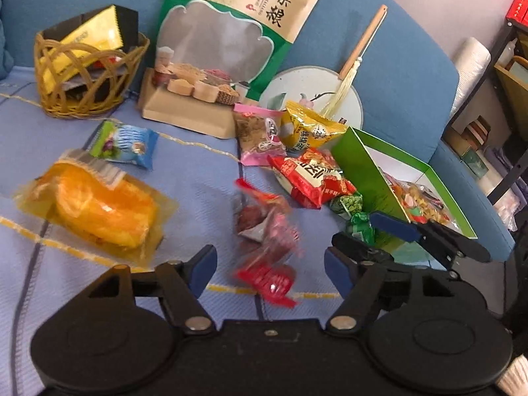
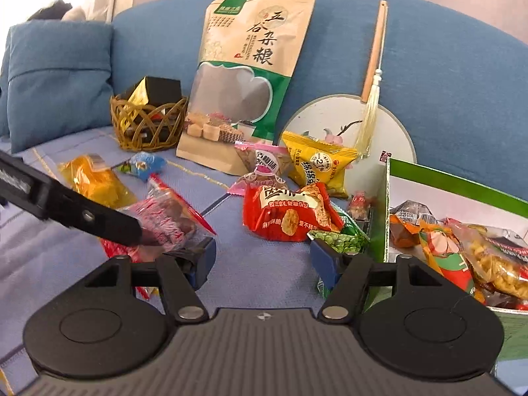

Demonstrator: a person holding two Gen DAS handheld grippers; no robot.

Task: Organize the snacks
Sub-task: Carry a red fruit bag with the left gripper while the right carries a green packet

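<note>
The left hand-held gripper [image 1: 270, 269] stands wide open, holding nothing, with the red dried-fruit packet [image 1: 267, 231] lying on the sofa seat directly between its fingers, long axis running away from it. The right hand-held gripper [image 2: 262, 259], also open and empty, sits just beside the green box [image 2: 455, 184].

A round fan [image 2: 389, 132] leans against the sofa [image 2: 445, 66].
</note>
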